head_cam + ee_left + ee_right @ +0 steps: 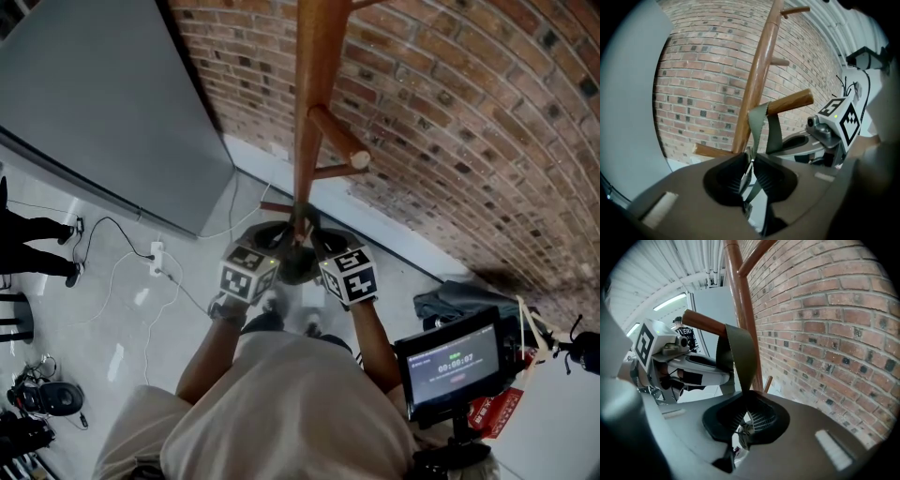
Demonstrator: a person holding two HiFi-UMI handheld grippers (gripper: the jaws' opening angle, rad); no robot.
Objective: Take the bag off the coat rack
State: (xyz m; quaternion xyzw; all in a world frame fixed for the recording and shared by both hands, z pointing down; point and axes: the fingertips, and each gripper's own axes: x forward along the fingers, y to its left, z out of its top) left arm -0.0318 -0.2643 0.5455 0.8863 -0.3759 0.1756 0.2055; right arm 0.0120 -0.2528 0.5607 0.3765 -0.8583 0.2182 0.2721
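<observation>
Bag strap (758, 124) over peg (790, 101), brick wall (703, 70) behind

head looks down, others share rack (757, 79)

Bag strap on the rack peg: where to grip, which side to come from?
Grip the strap just below the peg, from the peg's free-end side. It loops over a peg tilted upward, so it probably must lift up and off the tip. The left gripper and right gripper are shut on it there.
</observation>
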